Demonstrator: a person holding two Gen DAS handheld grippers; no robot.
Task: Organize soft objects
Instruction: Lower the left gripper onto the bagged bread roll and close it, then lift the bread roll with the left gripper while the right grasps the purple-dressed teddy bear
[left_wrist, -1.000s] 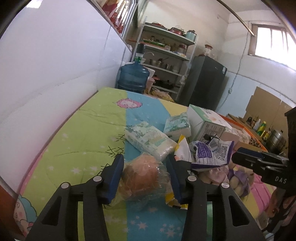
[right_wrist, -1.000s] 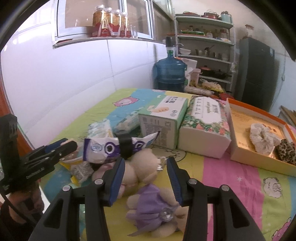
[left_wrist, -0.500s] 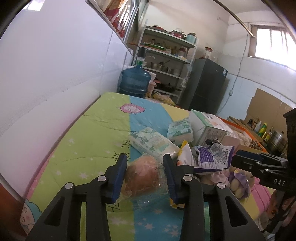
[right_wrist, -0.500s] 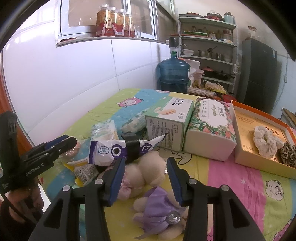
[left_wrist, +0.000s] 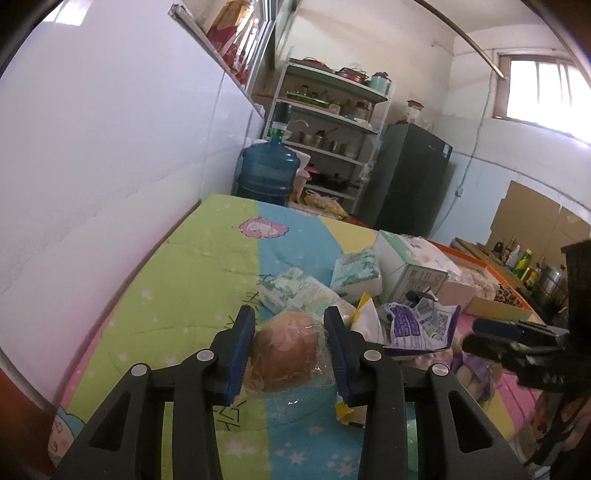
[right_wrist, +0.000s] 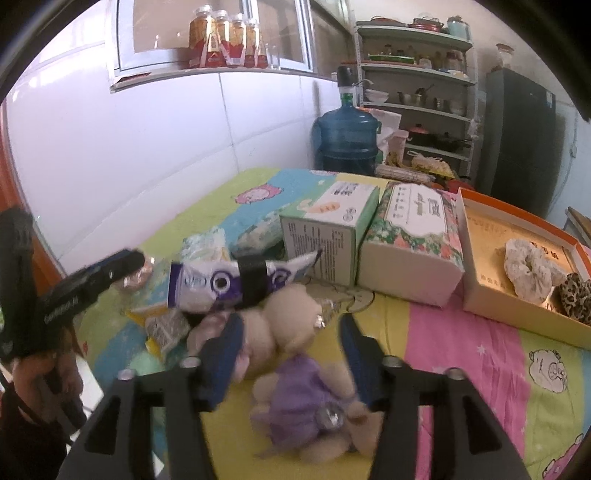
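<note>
Left gripper (left_wrist: 290, 350) clamps a wrapped bun (left_wrist: 286, 349); right gripper (right_wrist: 291, 354), jaws just opening, straddles a plush bear (right_wrist: 291, 321).

My tongs (left_wrist: 291, 349) are matt black plastic; the bun's wrap (left_wrist: 286, 350) is glossy film, the teddy (right_wrist: 306, 391) fuzzy plush.

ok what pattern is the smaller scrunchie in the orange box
Leopard print: the smaller scrunchie lies beside a white one in the orange box, clearest in the right wrist view.
</note>
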